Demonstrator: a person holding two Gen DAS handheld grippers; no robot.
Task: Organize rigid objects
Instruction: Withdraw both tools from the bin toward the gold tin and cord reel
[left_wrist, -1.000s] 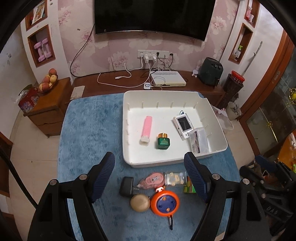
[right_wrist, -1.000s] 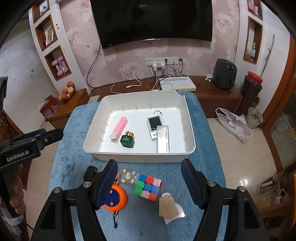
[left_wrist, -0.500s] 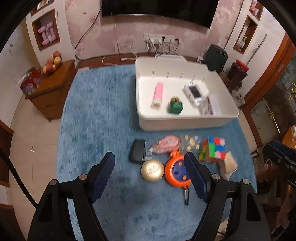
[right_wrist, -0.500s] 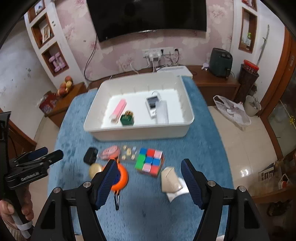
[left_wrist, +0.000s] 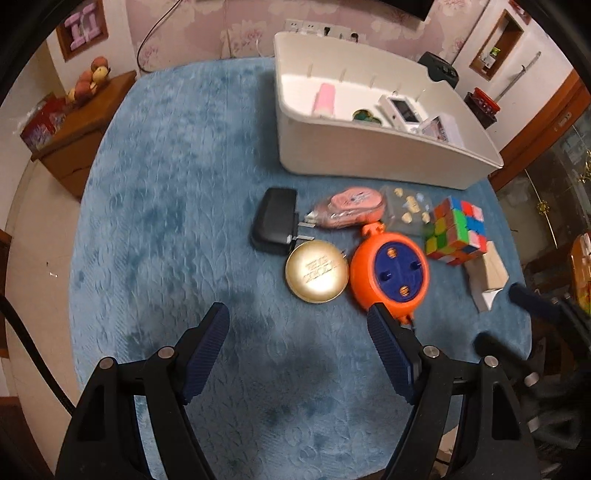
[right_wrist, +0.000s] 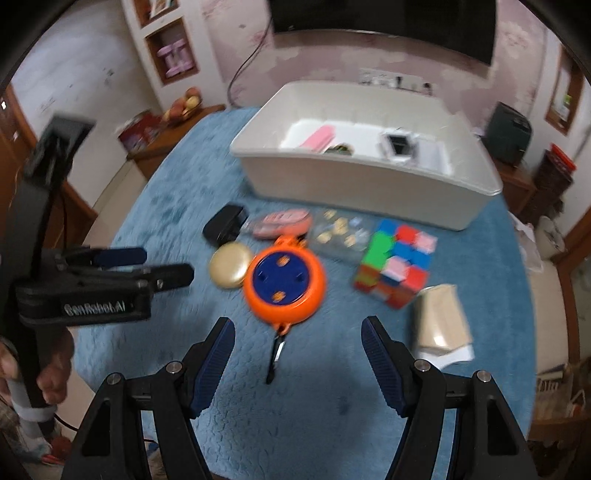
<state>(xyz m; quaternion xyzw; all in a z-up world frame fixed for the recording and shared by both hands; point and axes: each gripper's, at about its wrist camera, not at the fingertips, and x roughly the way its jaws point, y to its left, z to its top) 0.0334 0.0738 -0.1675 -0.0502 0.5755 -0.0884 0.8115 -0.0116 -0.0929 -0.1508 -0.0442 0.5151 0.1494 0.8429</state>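
Loose objects lie on a blue cloth in front of a white bin (left_wrist: 373, 155) (right_wrist: 354, 192): a gold round tin (left_wrist: 317, 271) (right_wrist: 229, 266), an orange and blue reel (left_wrist: 388, 274) (right_wrist: 284, 285), a black charger (left_wrist: 274, 220) (right_wrist: 224, 225), a pink tape dispenser (left_wrist: 351, 211), a colour cube (left_wrist: 458, 231) (right_wrist: 397, 266) and a beige box (left_wrist: 488, 270) (right_wrist: 441, 325). My left gripper (left_wrist: 298, 332) is open and empty just short of the gold tin. My right gripper (right_wrist: 298, 339) is open and empty just short of the reel. The left gripper also shows in the right wrist view (right_wrist: 110, 273).
The bin holds a pink tube (left_wrist: 325, 100), a green jar (left_wrist: 364, 115), a small white device (left_wrist: 400, 109) and a flat pack. A clear bag of small pieces (left_wrist: 408, 212) lies by the cube. A wooden side cabinet with fruit (left_wrist: 83, 110) stands left.
Both grippers have dropped lower and come closer to the loose objects, which now sit larger and nearer the fingertips. Both stay open and empty.
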